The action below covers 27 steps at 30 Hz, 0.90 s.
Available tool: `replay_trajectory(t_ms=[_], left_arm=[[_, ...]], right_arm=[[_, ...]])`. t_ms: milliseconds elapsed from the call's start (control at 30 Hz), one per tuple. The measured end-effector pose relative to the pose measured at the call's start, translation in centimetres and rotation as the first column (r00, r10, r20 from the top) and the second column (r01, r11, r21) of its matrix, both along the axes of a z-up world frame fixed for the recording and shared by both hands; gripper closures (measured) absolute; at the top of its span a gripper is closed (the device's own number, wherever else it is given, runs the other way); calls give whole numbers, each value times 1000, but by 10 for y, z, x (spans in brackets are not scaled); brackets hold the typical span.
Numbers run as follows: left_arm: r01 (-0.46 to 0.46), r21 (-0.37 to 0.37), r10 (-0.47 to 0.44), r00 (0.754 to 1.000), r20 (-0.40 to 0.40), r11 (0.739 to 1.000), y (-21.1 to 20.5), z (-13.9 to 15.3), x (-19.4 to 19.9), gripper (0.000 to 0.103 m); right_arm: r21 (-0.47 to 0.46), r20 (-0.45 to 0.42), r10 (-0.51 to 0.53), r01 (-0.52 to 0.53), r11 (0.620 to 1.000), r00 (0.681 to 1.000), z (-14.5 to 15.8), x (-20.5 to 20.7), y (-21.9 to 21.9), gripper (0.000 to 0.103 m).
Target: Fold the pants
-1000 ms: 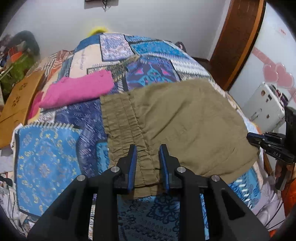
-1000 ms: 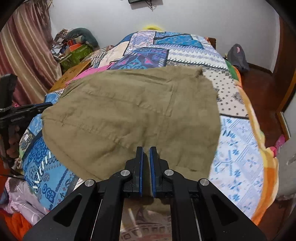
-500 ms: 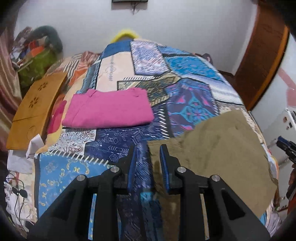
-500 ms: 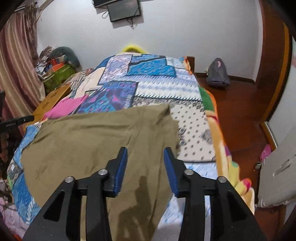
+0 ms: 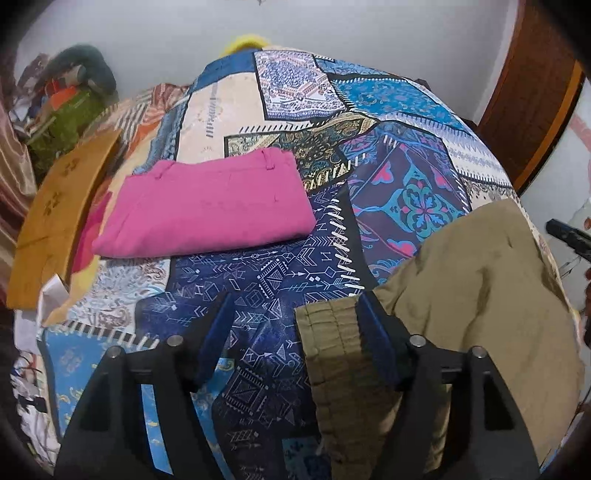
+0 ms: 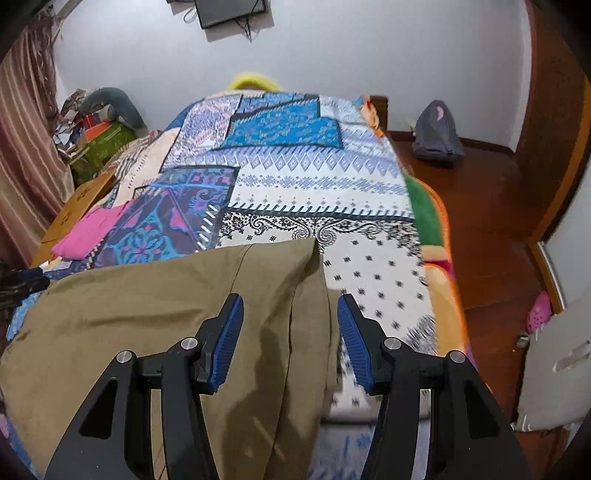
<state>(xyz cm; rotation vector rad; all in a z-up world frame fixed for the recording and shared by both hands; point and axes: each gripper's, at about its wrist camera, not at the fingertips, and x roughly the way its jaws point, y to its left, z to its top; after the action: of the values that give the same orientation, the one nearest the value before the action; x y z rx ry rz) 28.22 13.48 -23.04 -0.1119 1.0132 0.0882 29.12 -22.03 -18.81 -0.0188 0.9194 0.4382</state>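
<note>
A bed takes up most of the room, covered by a patchwork bedspread (image 5: 280,288) in blues, purples and cream that runs from the near edge to the white wall at the far end. On its near end lie the olive pants (image 6: 155,306), flattened and folded over, with their gathered elastic waistband (image 5: 332,339) at the left and their far corner reaching onto the white patch with black dots. Some cloth hangs toward the near edge of the bed.

Farther up the bed on the left, well apart from the olive pair, sits a pink folded garment (image 5: 210,206), tidy and flat. Beside it, off the bed's left edge, leans a tan cardboard box (image 5: 51,218), and behind that a heap of clutter with a green bag (image 5: 66,125) against a striped curtain (image 6: 26,147). To the right the wooden floor is bare but for a grey backpack (image 6: 437,136) slumped against the wall. A dark screen (image 6: 231,11) hangs high on that wall.

The left gripper (image 5: 295,332) hovers with its jaws spread wide, the waistband lying loose between them, not pinched. The right gripper (image 6: 290,332) is likewise released, its blue pads (image 6: 229,339) standing apart over the pants' right edge, gripping nothing.
</note>
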Motion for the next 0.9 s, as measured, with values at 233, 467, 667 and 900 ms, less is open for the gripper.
replay_trajectory(t_ms=[233,467,667,900], left_arm=[[-48,-107,45,999,-27,993,10,-15,1,32],[-28,-39,28,1000,-7,999,2,-15,1,31],[-42,-70,41,999,-19,997,8,-18,2,27],[-9,-125,6,1000,-21,992,3,-15,1,87]], right_arm=[[48,-84,17,-13,999,996,-28,43,9,54],[20,-99,73,-72,997,992,-34,52,20,74],[-1,-96,72,-72,997,993,-36,50,21,93],[-95,42,73,-69,993,996,-23,37,31,96]])
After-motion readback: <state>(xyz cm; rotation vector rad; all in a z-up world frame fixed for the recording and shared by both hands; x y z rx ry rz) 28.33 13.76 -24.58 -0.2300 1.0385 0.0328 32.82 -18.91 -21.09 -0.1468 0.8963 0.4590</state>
